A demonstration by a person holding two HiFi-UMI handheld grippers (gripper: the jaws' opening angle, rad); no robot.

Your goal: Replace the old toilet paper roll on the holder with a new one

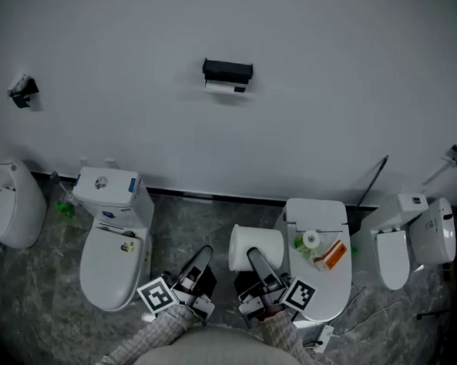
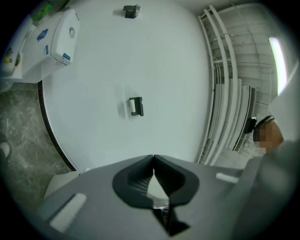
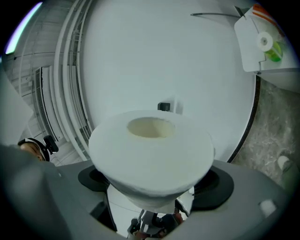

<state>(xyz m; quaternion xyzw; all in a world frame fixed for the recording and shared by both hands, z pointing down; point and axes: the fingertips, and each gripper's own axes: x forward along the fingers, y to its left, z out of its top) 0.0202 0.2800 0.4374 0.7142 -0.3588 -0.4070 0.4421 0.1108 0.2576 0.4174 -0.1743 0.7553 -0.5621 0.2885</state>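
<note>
Right hand-held gripper (image 1: 248,258): jaws wide apart, clamped on the sides of a full roll (image 3: 150,150), with the core facing the wall (image 1: 333,107). Left hand-held gripper (image 2: 153,161): jaws together, nothing between them. Both forearms (image 1: 157,332) low and side by side, aimed at the wall well below the holder (image 1: 228,70). Count: hand-held grippers 2; holder 1; rolls 2, the other a small roll (image 1: 311,238) on a toilet lid (image 1: 319,214) below-right of the holder.

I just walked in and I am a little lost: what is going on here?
A person with a tool on each side faces the wall. The right tool grips a full toilet paper roll, while the left tool is shut and empty. The holder hangs on the wall ahead, not yet reached.
</note>
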